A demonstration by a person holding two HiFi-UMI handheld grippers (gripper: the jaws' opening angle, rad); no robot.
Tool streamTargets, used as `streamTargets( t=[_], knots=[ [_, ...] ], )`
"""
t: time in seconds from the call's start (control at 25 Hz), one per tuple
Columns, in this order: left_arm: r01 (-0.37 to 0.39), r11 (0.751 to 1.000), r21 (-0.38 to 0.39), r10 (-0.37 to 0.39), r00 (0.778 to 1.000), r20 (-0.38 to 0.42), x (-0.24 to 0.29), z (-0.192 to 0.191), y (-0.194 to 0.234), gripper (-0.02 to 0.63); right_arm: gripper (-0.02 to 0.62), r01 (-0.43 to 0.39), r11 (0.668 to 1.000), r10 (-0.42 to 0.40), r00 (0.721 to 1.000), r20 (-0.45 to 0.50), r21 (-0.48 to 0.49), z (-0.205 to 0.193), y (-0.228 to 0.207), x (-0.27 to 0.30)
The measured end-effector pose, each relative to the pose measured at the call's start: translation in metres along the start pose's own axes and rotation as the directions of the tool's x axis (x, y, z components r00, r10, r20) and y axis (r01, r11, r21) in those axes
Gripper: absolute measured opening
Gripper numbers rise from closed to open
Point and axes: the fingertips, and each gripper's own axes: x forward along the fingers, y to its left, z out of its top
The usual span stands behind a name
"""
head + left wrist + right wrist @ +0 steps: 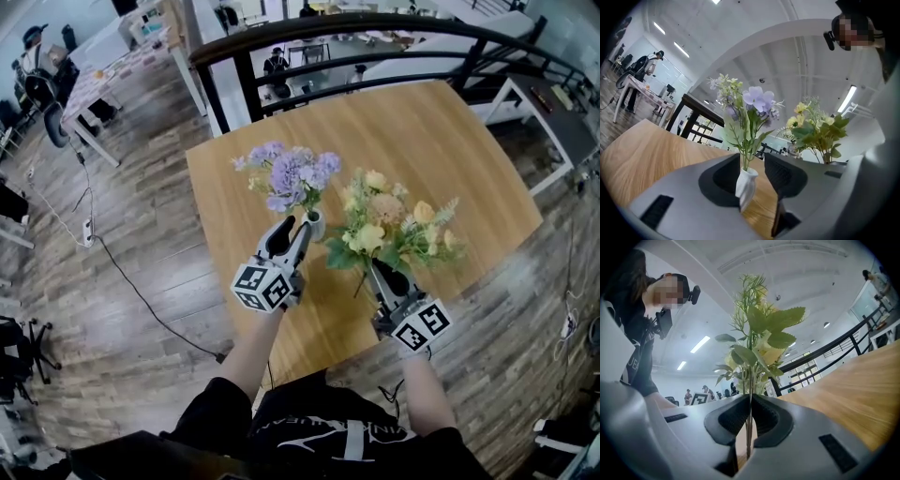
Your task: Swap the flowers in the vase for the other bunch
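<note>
A small white vase (316,225) with a purple bunch (286,173) stands on the wooden table (441,150). My left gripper (295,231) is level at the vase. In the left gripper view the vase (746,185) stands between the open jaws of that gripper (752,177), close to the left pad, with a gap to the right pad. The purple flowers (757,101) rise above it. My right gripper (380,272) is shut on the stems of a yellow bunch (389,225), held upright to the right of the vase. In the right gripper view the thin stems (750,427) are pinched in the gripper (750,416).
A black railing (375,28) runs behind the table's far edge. White desks (122,56) and people stand beyond it. A cable (131,281) lies on the wood floor at the left, and an office chair (19,352) is at the lower left.
</note>
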Motion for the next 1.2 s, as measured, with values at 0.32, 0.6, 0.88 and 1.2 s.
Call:
streamTargets(
  t=[0.32,0.6,0.88,1.2],
  knots=[
    [0.025,0.999,-0.023,-0.026,0.999,-0.039,0.018,-0.003,0.005,0.224,0.04,0.001,1.0,-0.001,1.0,-0.014,-0.002,-0.003,-0.002,0.003],
    [0.042,0.999,-0.01,-0.042,0.999,-0.026,0.033,0.007,0.006,0.225,0.04,0.016,1.0,-0.016,1.0,-0.019,-0.006,-0.006,-0.007,0.002],
    [0.043,0.999,0.01,-0.043,0.999,-0.022,0.043,0.008,0.005,0.176,0.04,0.023,1.0,-0.023,0.999,-0.028,-0.002,-0.012,-0.01,0.0],
    [0.054,0.998,0.041,-0.053,0.998,-0.018,0.044,0.006,0.0,0.049,0.04,0.033,0.999,-0.033,0.999,-0.035,0.0,-0.014,-0.013,-0.004]
  ],
)
